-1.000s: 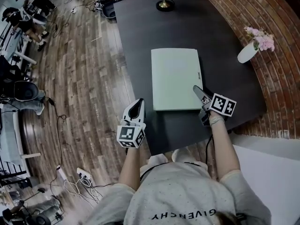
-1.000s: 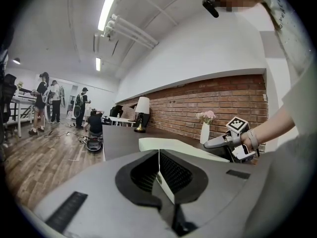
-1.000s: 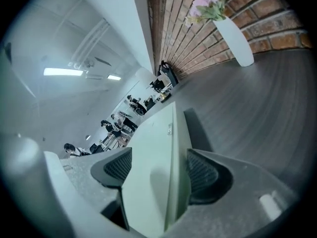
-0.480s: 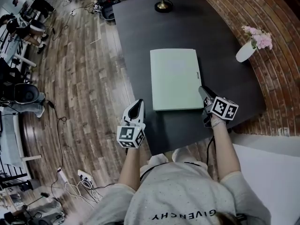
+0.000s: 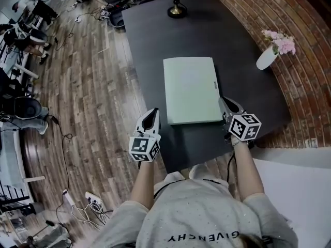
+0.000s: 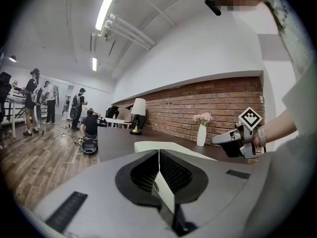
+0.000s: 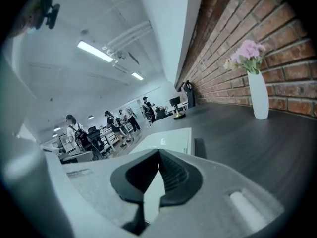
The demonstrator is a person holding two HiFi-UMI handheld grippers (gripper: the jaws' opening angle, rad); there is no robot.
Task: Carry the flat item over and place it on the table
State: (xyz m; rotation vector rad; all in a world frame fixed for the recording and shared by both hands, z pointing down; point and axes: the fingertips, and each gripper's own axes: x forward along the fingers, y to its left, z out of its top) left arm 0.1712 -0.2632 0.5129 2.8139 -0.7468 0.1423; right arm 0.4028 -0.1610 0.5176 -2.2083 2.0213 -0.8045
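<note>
Dark table (image 5: 227, 30) in an office-type room: wood floor (image 5: 88, 97), brick wall (image 5: 295, 76) on the right. Ppl at desks (image 5: 31, 32) far left, cables (image 5: 85, 200) on the floor near the person. Lamp (image 5: 176, 1) at the table's far end. White vase (image 5: 268, 59) by the wall w/ pink flowers (image 5: 279, 40) in it. Pale green flat item (image 5: 190, 89) lies mid-table, toward the front edge. L gripper (image 5: 153, 113) hangs off the table's left edge over the floor, fingers together, nothing in them. R gripper (image 5: 224, 102) sits just beside the item's near right corner, fingers just closed, nothing btwn them. Only readable text: GIVENCHY on the shirt (image 5: 207, 211), upside down.
</note>
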